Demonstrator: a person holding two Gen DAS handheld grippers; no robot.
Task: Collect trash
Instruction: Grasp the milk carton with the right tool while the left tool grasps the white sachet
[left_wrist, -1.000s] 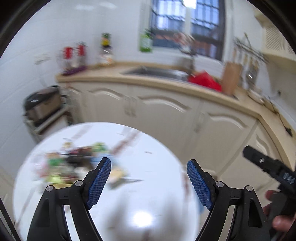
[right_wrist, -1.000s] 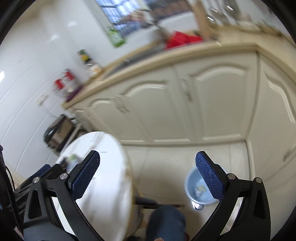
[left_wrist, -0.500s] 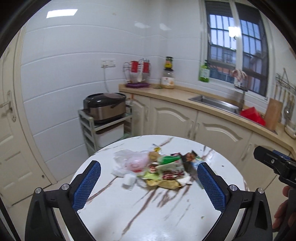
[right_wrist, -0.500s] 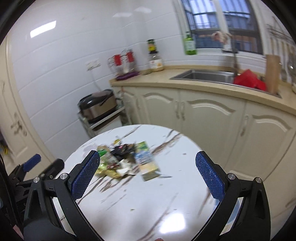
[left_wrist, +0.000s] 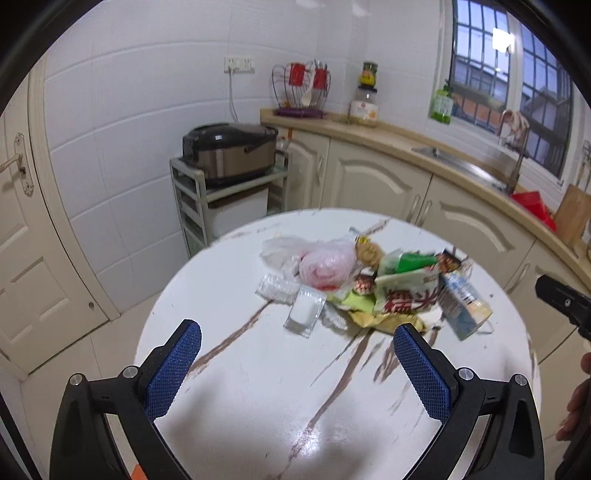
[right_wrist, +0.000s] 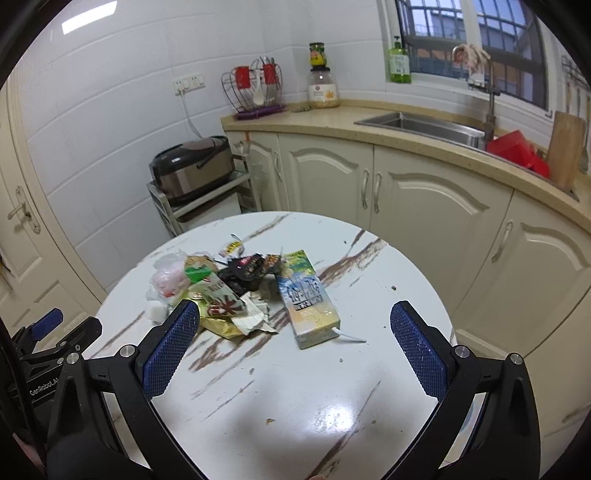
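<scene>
Two claws, the left claw (left_wrist: 297, 350) and right claw (right_wrist: 294, 328), are held wide open and empty above the table (right_wrist: 388, 295), where a trash pile (right_wrist: 236, 291) is yet to be grasped.

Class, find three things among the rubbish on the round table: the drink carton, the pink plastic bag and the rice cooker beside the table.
drink carton (right_wrist: 306, 299): right wrist view, its printed top face.
pink plastic bag (left_wrist: 325, 264): left wrist view, its bulging middle.
rice cooker (left_wrist: 231, 151): left wrist view, its front wall.

White-tiled kitchen (right_wrist: 110, 110), cream cabinets (right_wrist: 424, 206)
</scene>
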